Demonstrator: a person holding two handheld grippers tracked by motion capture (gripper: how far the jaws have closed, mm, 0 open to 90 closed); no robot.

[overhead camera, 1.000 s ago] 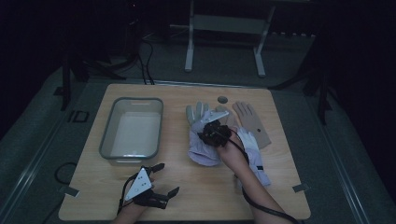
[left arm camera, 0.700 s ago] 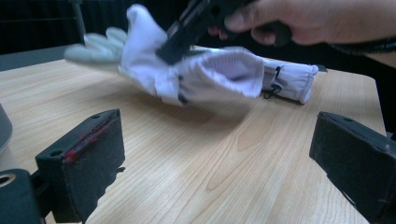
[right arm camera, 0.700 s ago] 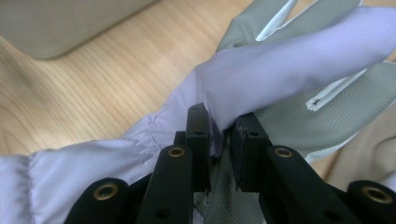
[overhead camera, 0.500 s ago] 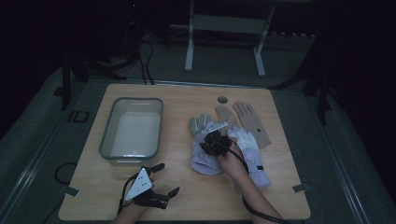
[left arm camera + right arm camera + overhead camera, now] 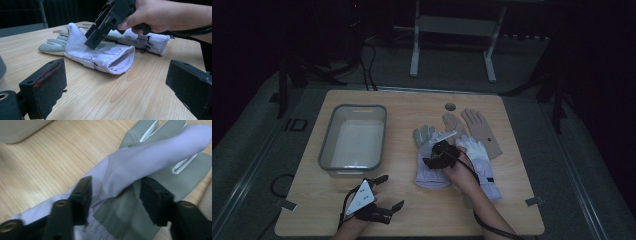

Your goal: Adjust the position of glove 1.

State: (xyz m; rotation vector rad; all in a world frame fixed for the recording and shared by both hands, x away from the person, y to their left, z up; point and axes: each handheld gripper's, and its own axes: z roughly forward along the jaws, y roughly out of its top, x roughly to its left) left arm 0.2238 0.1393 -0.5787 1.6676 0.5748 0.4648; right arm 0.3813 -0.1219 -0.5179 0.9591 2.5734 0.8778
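Gloves lie spread across the right half of the wooden table (image 5: pixel 412 205) as I work my right gripper (image 5: pixel 438 156) over the lavender glove (image 5: pixel 428 167). Its fingers (image 5: pixel 156 202) stand partly open astride a raised fold of lavender fabric, the left one touching the cloth; whether they truly pinch it I cannot tell. My left gripper (image 5: pixel 387 192) rests near the table's front edge, fingers (image 5: pixel 45 85) wide apart and empty, pointing at the glove's open cuff. A second lavender glove (image 5: pixel 482 165) and a tan glove (image 5: pixel 482 131) lie just beside it. A grey plastic tub (image 5: pixel 353 141) sits well apart at left.
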